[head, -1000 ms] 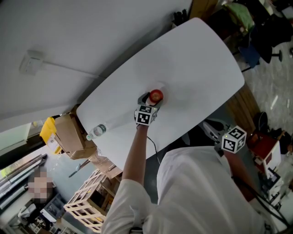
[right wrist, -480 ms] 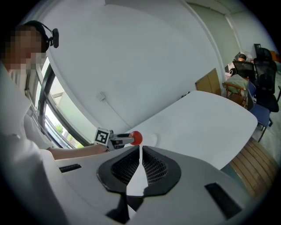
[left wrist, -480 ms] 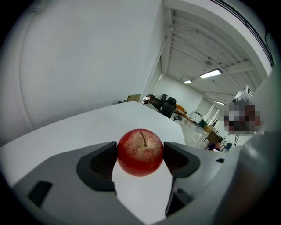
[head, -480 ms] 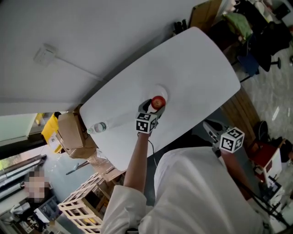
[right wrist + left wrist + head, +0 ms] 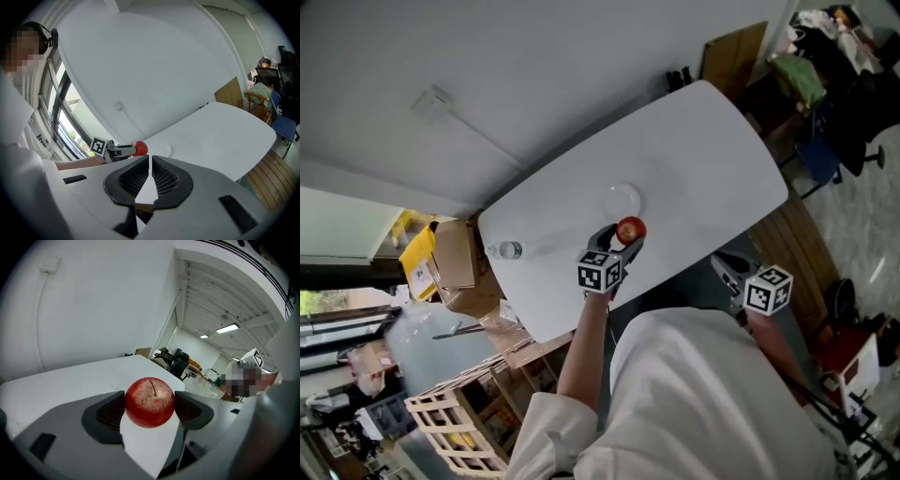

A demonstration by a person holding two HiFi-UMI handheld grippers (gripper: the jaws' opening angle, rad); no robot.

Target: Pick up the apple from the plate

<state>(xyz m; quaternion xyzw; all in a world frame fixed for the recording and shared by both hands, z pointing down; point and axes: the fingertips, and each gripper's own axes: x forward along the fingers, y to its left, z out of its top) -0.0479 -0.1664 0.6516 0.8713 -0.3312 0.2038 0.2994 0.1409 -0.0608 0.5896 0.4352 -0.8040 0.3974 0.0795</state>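
A red apple (image 5: 630, 230) (image 5: 149, 401) with a short stem hangs above the white table (image 5: 694, 150), held between the two grey jaws of my left gripper (image 5: 623, 234) (image 5: 150, 405). The white plate (image 5: 622, 199) lies bare on the table just beyond it. The right gripper view also catches the apple (image 5: 139, 149) and the plate (image 5: 161, 151) from the side. My right gripper (image 5: 150, 177) is off the table's near edge at the right, its marker cube (image 5: 767, 289) beside the person's body, jaws shut with nothing between them.
A clear water bottle (image 5: 503, 250) lies near the table's left end. Cardboard boxes (image 5: 455, 267) and a wooden crate (image 5: 455, 427) stand on the floor at the left. A wall runs along the table's far side. Chairs and clutter (image 5: 834, 84) fill the right.
My left gripper has lifted the apple off the plate and drawn it back toward the table's near edge. The plate now lies bare. The right gripper stays put.
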